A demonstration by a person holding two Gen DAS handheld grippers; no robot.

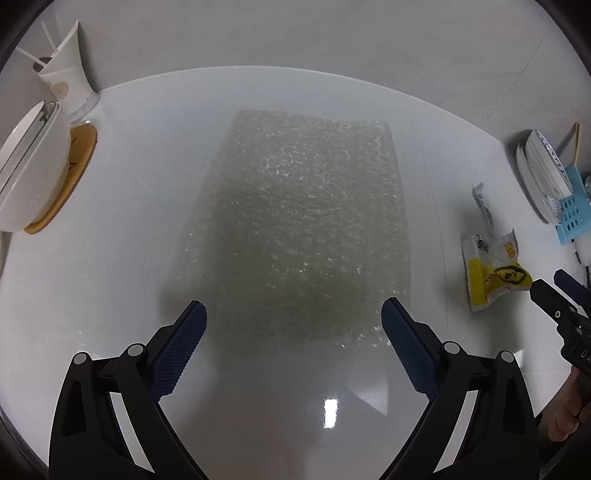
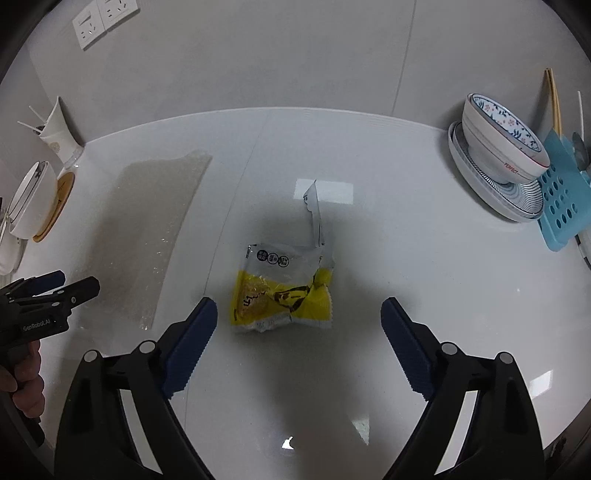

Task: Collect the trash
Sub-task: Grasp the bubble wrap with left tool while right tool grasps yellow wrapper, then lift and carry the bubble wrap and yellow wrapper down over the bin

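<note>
- Yellow-and-clear snack wrapper [image 2: 282, 288]: lies crumpled on the white counter [image 2: 406, 280], right of centre; long axis runs near to far, yellow printed end near, clear torn end far.
- Torn strip [image 2: 314, 210]: clear-and-silver, rises from the wrapper's far right corner and points away toward the wall; whether it is still joined to the wrapper cannot be told.
- Bubble wrap sheet [image 1: 303, 229]: flat on the counter, left of the wrapper and well apart from it; long axis near to far, far edge close to the wall.
- Right gripper [image 2: 299, 314]: points steeply down, tongs wide apart, nothing between the pads; the wrapper's near end lies just beyond the tips, between their lines.
- Left gripper [image 1: 293, 317]: tongs wide apart, empty, poised over the near edge of the bubble wrap; a hand [image 2: 22, 373] holds its grip.
- Far left: white bowl [image 1: 29, 166] on a wooden coaster [image 1: 74, 170], paper cup [image 1: 64, 77] with white sticks behind it.
- Far right: patterned bowl [image 2: 506, 136] on stacked plates [image 2: 509, 192], blue perforated rack [image 2: 565, 199] with chopsticks [image 2: 554, 99].
- Wall: double socket [image 2: 103, 18], upper left.
- Counter between the right gripper and the wrapper is bare.
</note>
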